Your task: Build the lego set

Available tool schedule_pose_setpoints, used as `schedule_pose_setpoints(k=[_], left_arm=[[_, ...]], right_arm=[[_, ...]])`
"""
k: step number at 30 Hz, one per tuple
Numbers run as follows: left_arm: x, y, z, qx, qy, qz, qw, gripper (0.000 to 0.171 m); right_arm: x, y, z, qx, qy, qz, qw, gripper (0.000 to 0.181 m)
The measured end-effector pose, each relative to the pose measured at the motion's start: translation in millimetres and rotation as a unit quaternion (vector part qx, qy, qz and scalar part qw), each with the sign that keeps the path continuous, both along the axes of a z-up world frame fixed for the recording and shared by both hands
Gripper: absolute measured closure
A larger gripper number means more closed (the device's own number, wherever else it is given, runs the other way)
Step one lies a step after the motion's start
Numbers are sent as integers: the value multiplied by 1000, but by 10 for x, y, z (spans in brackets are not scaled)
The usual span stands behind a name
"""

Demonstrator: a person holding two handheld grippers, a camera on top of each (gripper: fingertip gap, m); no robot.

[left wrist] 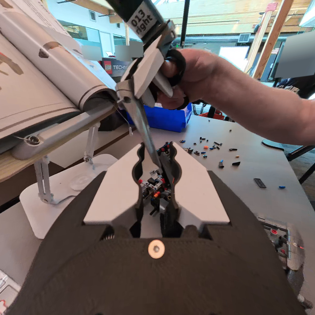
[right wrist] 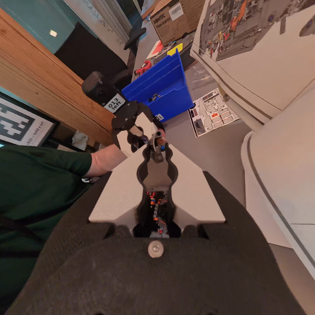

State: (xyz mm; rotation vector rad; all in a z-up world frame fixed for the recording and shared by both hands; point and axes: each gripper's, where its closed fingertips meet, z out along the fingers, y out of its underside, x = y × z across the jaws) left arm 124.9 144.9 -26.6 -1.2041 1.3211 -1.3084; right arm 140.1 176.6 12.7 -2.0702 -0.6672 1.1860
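A long grey and black Lego model (left wrist: 154, 186) with red, blue and orange pins sits between the jaws of my left gripper (left wrist: 156, 145), which is closed on it. Its long grey bar (left wrist: 144, 129) rises to my right gripper (left wrist: 129, 92), which a hand holds above. In the right wrist view my right gripper (right wrist: 157, 149) is shut on the model's grey end piece (right wrist: 157, 144). More of the model (right wrist: 157, 211) shows through the gap between the jaws. The left gripper (right wrist: 146, 138) meets the same end from beyond.
An open instruction booklet (left wrist: 51, 76) on a white stand (left wrist: 40, 218) fills the left; it also shows in the right wrist view (right wrist: 264, 59). A blue bin (left wrist: 167, 119), loose small pieces (left wrist: 213, 148), a sticker sheet (right wrist: 213, 112) and another sub-assembly (left wrist: 286, 247) lie on the grey table (left wrist: 247, 170). The gap from one gripper's tips to the other's is roughly 6 cm.
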Motion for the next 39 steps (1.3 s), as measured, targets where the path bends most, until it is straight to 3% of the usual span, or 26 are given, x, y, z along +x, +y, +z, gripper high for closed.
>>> schedule_pose_setpoints(k=[3,12,17,23,28,33,37,39], left_arm=[[32,-38,-35,-34,5,-19,999,160],[-27,52,-8,-196,-21,-69,978,171],[-31,82,8,-241,-39,-76,967,171],[-1,48,-14,-245,-34,-87,965,171],[14,131,16,-195,-49,-37,979,160],[-3,228,59,-29,-32,78,996,132],[67,238,6,84,18,150,985,131],[98,303,-78,123,54,191,972,142]], right_arm=[[6,9,-31,-15,18,5,1000,166],[-32,14,-30,6,0,17,1000,165],[-3,53,-14,55,-49,13,997,155],[-6,20,-42,45,-45,33,997,166],[41,80,-55,7,-6,17,1000,167],[105,146,-96,-29,15,-1,999,167],[110,174,-156,-51,21,-5,998,167],[92,166,-161,-56,25,-3,998,167]])
